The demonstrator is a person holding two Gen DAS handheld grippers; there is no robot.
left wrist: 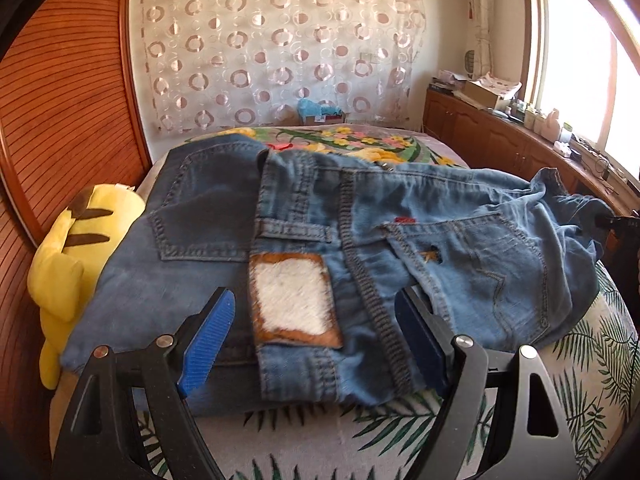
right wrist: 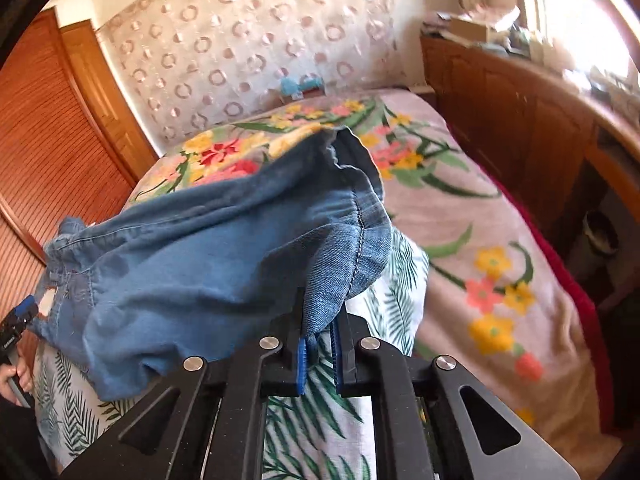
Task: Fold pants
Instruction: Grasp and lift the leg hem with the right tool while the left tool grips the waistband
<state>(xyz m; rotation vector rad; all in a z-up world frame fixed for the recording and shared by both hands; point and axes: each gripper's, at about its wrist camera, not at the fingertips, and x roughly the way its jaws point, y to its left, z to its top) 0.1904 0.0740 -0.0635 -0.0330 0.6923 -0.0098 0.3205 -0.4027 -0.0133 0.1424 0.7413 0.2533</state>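
Note:
A light blue pair of jeans (left wrist: pixel 460 216) lies crumpled on the bed, back side up, with a brown-and-white fur patch (left wrist: pixel 294 300) on its waistband. My left gripper (left wrist: pixel 315 294) is open, and its blue pads (left wrist: pixel 208 340) stand either side of that waistband without pressing on it. In the right wrist view my right gripper (right wrist: pixel 320 332) is shut on a fold of the jeans (right wrist: pixel 224 248) at a stitched edge and holds it lifted off the bed. The left gripper (right wrist: pixel 18 320) shows at that view's left edge, with a hand below it.
A darker folded pair of jeans (left wrist: pixel 192 216) lies under the light pair's left side. A yellow plush toy (left wrist: pixel 76 252) sits at the bed's left edge by the wooden slatted wall. A leaf-print sheet (right wrist: pixel 312 420) and a floral blanket (right wrist: pixel 472 208) cover the bed. A cluttered wooden cabinet (left wrist: pixel 492 136) runs along the right.

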